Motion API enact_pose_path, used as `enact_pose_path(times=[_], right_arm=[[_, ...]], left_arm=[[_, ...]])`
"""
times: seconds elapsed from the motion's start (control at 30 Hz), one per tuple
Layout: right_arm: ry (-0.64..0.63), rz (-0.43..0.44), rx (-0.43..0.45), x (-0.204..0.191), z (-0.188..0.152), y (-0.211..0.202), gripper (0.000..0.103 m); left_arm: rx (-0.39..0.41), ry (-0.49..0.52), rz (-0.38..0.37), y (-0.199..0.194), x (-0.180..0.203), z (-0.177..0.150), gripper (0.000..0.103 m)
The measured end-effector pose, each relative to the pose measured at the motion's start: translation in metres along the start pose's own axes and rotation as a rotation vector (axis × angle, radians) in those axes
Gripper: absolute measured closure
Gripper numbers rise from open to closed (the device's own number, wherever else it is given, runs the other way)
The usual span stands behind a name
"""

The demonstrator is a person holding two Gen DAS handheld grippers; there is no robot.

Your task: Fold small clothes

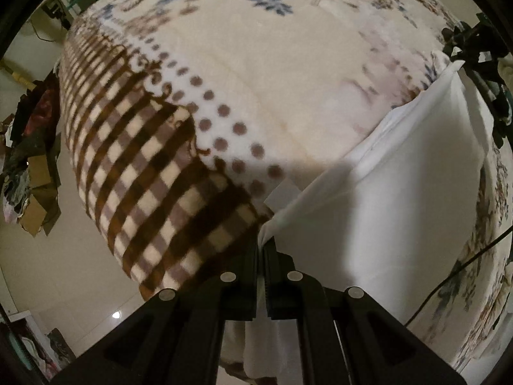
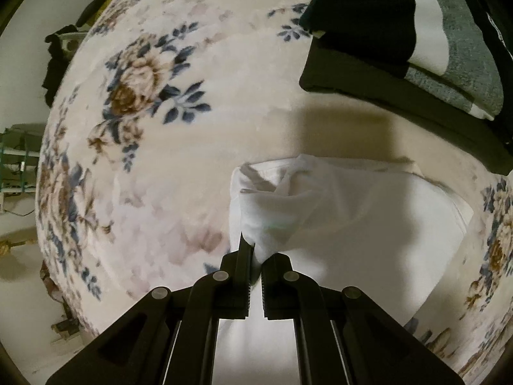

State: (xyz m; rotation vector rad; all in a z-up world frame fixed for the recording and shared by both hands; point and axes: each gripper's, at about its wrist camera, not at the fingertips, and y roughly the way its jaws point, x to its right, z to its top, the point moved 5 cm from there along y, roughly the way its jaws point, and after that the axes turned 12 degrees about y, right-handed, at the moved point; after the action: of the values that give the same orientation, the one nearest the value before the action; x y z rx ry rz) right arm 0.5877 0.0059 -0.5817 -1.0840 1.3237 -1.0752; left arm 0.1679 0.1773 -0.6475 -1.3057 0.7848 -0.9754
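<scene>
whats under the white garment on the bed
The floral fleece blanket lies under the white cloth garment, showing all around it. Whatever is directly beneath the garment's middle is covered.

Home bedroom, floral blanket [image 2: 154, 134], clothes pile [image 1: 29, 160]

Glossy pale floor [image 1: 80, 276] (lamp glare), cluttered corner [image 1: 29, 173].

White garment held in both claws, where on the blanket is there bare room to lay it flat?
Free: the plain cream stretch of blanket between the dotted band and the white garment, and the floral area left of it. Crowded: the folded dark clothes at the far right.
</scene>
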Motion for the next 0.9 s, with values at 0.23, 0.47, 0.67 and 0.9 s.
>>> enact_pose_path(times=[0.23, 0.47, 0.67, 0.9], right_arm=[[0.053, 0.105, -0.092, -0.003, 0.004, 0.021, 0.061], [0.026, 0.254, -0.029, 0.038, -0.059, -0.036, 0.024], [0.007, 0.199, -0.128, 0.113, -0.191, -0.026, 0.024], [0.077, 0.189, -0.259, 0.186, -0.332, 0.004, 0.024]], left_arm=[[-0.059, -0.125, -0.104, 0.008, -0.028, -0.005, 0.064], [0.026, -0.186, -0.207, -0.022, -0.053, -0.023, 0.052], [-0.155, -0.082, -0.048, -0.001, -0.044, -0.047, 0.05], [-0.127, -0.211, 0.089, -0.039, -0.111, -0.092, 0.052]])
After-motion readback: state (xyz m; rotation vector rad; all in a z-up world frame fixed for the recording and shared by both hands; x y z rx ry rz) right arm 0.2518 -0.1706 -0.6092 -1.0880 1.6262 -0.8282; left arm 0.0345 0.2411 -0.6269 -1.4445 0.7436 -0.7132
